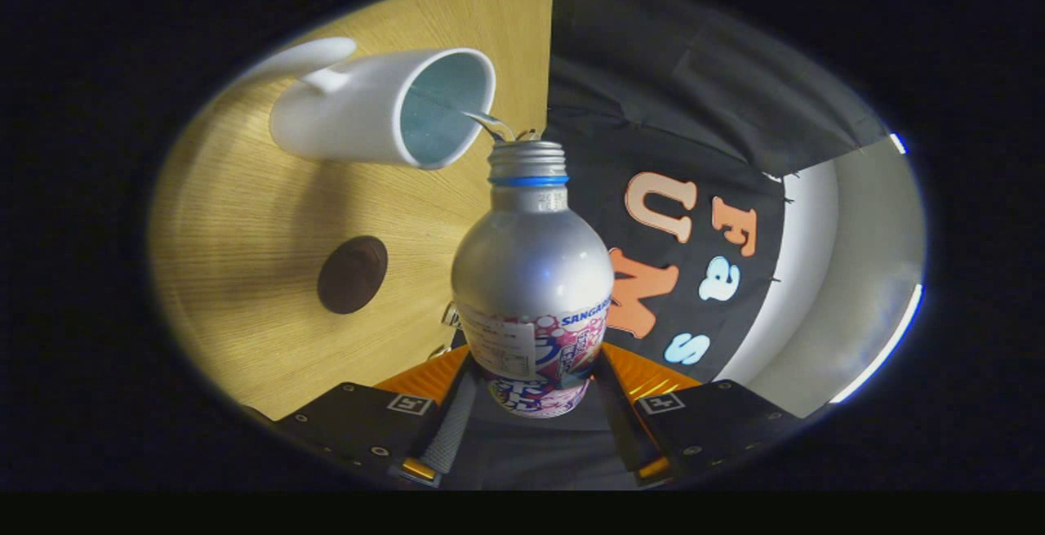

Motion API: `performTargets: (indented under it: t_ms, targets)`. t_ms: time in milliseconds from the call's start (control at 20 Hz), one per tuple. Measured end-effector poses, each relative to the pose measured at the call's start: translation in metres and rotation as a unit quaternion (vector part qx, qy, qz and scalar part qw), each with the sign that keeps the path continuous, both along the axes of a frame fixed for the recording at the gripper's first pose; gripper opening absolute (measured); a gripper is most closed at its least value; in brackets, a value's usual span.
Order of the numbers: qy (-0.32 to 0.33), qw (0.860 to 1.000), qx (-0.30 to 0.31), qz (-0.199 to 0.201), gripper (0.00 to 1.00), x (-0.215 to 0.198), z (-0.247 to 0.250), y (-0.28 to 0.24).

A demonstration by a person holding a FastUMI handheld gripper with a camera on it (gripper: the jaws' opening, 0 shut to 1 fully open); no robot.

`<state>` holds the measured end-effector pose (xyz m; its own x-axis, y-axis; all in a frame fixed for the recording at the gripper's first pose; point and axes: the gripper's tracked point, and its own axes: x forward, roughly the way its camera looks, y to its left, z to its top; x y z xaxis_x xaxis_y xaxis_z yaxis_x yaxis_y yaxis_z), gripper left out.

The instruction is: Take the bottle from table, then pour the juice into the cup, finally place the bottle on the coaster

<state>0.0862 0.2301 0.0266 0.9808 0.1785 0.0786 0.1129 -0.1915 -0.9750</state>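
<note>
Both fingers of the claw [531, 404] are pressed on the lower body of the bottle [532, 274], one on each side of the labelled part, so the claw is closed firmly on it and the bottle is carried between the fingers. The bottle is tilted over, its open neck is pointed at the cup [384, 106], and no cap is seen on it. A thin clear stream [488, 120] is seen to run from the mouth of the bottle over the near rim of the white cup, which stands on the wooden counter [245, 274] not far from the counter's far edge, with its handle turned away from the bottle.

By this it is judged that the first step, the taking of the bottle, is done, and that the pouring is in progress. How full the cup is cannot be told. What is left is to bring the bottle upright and to set it on the dark round coaster [352, 274].

The coaster lies apart from the cup, more toward the middle of the counter, and bare wood is seen all around it, so free room is given for the lowering. The far edge of the counter runs close beside the bottle's neck.
</note>
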Motion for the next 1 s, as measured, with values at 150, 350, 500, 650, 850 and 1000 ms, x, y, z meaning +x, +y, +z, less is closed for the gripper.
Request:
performTargets:
  t_ms: [150,350,500,650,850,1000]
  targets:
    - [-0.001,1.0,-0.003,0.0,0.76,-0.001,0.001,0.0]
    - [0.0,1.0,-0.015,0.005,0.76,-0.002,0.005,0.004]
    - [-0.003,1.0,-0.024,0.007,0.76,-0.003,0.007,0.006]
    - [-0.001,0.999,-0.032,0.008,0.76,-0.004,0.008,0.008]
    - [0.001,0.999,-0.041,0.008,0.76,-0.006,0.01,0.008]
    - [0.001,0.999,-0.05,0.008,0.76,-0.008,0.011,0.009]
